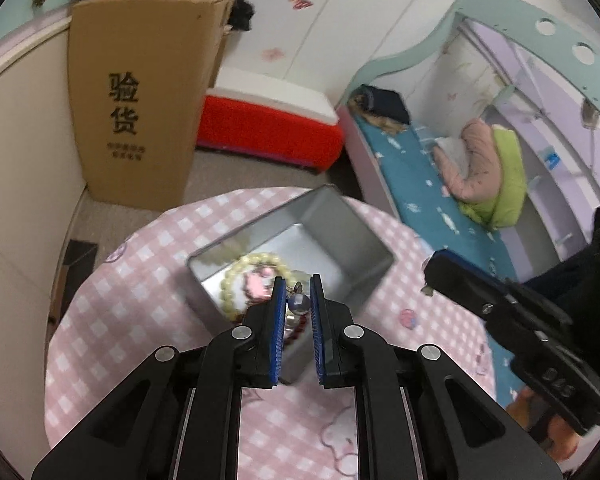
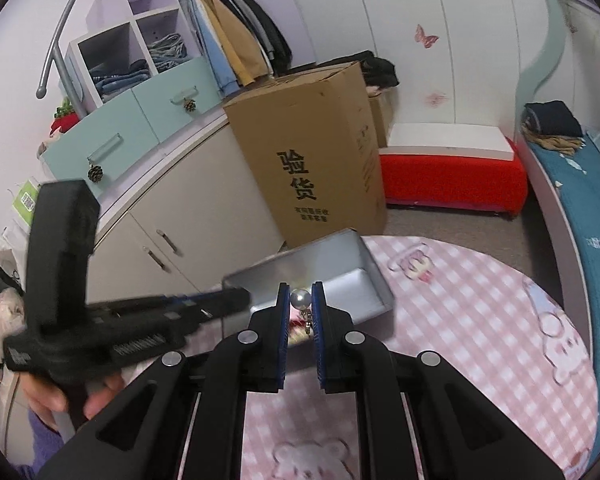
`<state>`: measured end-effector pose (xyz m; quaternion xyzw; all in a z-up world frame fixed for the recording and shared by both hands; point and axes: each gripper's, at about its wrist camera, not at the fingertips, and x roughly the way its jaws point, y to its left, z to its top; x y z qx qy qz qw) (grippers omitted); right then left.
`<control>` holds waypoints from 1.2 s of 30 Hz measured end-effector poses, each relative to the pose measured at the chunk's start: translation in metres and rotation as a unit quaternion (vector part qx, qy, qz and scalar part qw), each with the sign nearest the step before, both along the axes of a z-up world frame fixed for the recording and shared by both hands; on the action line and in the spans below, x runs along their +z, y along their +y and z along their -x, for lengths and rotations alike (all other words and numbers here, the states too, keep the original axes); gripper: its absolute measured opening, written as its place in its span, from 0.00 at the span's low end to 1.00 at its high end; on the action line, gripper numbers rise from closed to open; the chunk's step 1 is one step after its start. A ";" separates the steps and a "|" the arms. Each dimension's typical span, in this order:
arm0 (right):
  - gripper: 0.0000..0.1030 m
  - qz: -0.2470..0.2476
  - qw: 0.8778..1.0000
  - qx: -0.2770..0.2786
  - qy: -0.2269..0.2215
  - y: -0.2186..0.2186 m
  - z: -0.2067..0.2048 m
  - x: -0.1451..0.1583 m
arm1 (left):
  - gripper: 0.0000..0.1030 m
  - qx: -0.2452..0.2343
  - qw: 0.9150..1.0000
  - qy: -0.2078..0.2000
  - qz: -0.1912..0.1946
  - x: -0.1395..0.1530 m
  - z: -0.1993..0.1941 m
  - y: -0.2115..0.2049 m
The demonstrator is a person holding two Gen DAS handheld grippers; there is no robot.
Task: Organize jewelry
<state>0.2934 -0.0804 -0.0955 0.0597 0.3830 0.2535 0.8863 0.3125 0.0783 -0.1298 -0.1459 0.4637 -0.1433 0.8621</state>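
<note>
Both grippers, left (image 1: 297, 294) and right (image 2: 301, 300), pinch pearl earrings (image 2: 301, 298); only left view shows the tin's (image 1: 352, 236) bead bracelet (image 1: 236, 276).

Pink-checked tablecloth (image 1: 148, 320), silver tin (image 1: 340, 236), seemingly cream bead bracelet (image 1: 236, 276).

Even indoor light, fisheye-warped edges, slight motion blur.

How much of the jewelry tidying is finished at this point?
Partly done, it seems: a pale bead bracelet and a dark red one already lie in the metal tin. In hand: the left gripper and the right gripper each pinch a pearl earring over the tin. Left: dropping both in. No other loose jewelry shows on the pink tablecloth.
</note>
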 end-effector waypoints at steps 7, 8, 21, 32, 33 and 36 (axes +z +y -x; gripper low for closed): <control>0.10 0.017 0.999 -0.003 0.039 0.023 -0.029 -0.025 | 0.14 0.002 1.000 0.014 0.001 -0.015 -0.010 0.008; 0.10 0.021 0.999 -0.005 0.043 0.024 -0.031 -0.029 | 0.14 0.003 1.000 0.013 -0.002 -0.016 -0.010 0.008; 0.13 0.033 0.997 -0.008 0.069 0.028 -0.037 -0.047 | 0.15 0.006 1.000 0.007 -0.005 -0.013 -0.007 0.008; 0.33 0.031 0.997 -0.025 0.062 0.014 -0.025 -0.034 | 0.24 0.016 0.999 -0.013 -0.033 -0.001 0.011 0.004; 0.35 0.032 0.997 -0.028 0.058 0.011 -0.021 -0.030 | 0.47 0.020 0.999 -0.022 -0.036 0.003 0.016 0.004; 0.37 0.032 0.998 -0.036 0.044 0.001 -0.005 -0.019 | 0.63 0.032 0.996 -0.058 -0.059 0.017 0.033 0.001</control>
